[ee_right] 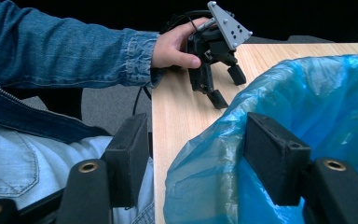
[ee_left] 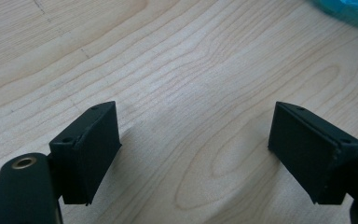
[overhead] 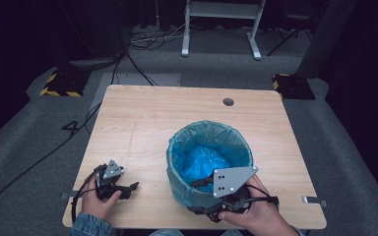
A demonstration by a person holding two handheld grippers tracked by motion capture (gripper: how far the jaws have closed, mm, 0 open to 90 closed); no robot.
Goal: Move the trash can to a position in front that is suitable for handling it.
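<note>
The right hand-held gripper (overhead: 203, 183) sits at the near rim of the bin (overhead: 176, 169), its jaws spread and straddling the rim; in the right gripper view one jaw stands inside the blue liner (ee_right: 307, 84) and the other outside, toward the person, with the folded liner edge between them; the pads do not appear to press on it, though the inner pad lies close to the plastic. The coming move, as a judgement, turns on this: the rim runs crosswise between the jaws, so a squeeze here would pinch liner and wall together; the right hand is far nearer than the left. The left hand-held gripper (overhead: 130, 189) rests on the worktop (overhead: 142, 113) at the near left corner, well apart from the bin, jaws wide with bare wood between them, pointing toward the bin; the liner's edge peeps in at the far right of its own view. Count: one bin, one liner, two hand-held grippers; farther off, one small round hole (overhead: 228, 102) in the worktop near its far edge.
</note>
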